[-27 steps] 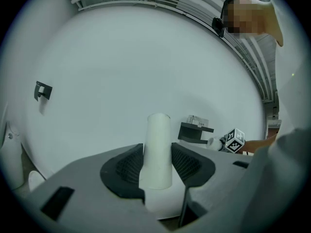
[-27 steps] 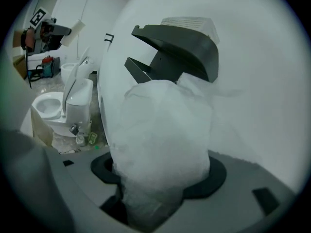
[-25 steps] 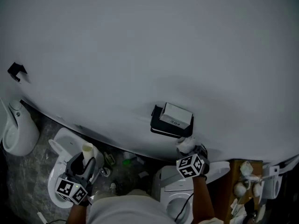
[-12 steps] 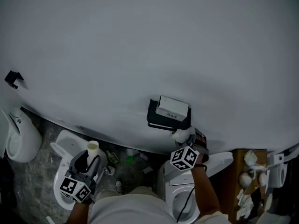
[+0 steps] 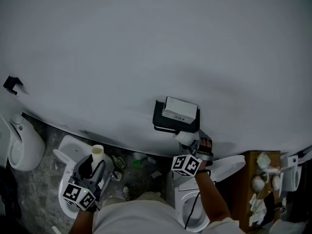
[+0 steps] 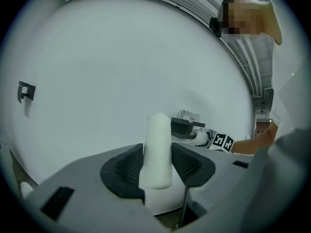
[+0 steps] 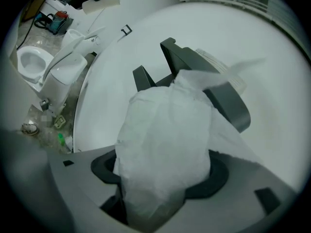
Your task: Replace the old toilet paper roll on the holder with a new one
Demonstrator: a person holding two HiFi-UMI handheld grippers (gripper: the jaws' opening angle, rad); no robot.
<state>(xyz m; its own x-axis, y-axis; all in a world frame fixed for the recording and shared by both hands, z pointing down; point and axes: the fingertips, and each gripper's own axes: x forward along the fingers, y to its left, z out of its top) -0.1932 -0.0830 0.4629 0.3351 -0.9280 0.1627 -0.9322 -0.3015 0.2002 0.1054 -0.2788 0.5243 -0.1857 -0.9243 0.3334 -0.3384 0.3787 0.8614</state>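
A cream cardboard tube [image 5: 97,153], the bare old roll, stands upright in my left gripper [image 5: 91,165] at the lower left. In the left gripper view the tube [image 6: 158,149] is pinched between both dark pads, so that gripper [image 6: 156,166] is shut on it. My right gripper [image 5: 191,145] holds a soft white toilet paper roll [image 5: 185,137] just under the black wall holder [image 5: 168,121]. The roll [image 7: 165,140] fills the right gripper view, and the gripper [image 7: 163,178] is shut on it. The holder's dark arms [image 7: 228,101] sit right behind it.
A white box [image 5: 180,110] lies on top of the holder. Below are a toilet [image 5: 66,152] at the left, a urinal [image 5: 22,143] at the far left and another toilet [image 5: 229,165] at the right. A wooden shelf [image 5: 246,179] with clutter stands far right. A black hook [image 5: 11,84] is on the wall.
My right gripper has carried the white roll left and up, closer under the holder, and rolled a little. The left gripper with the tube has hardly shifted.
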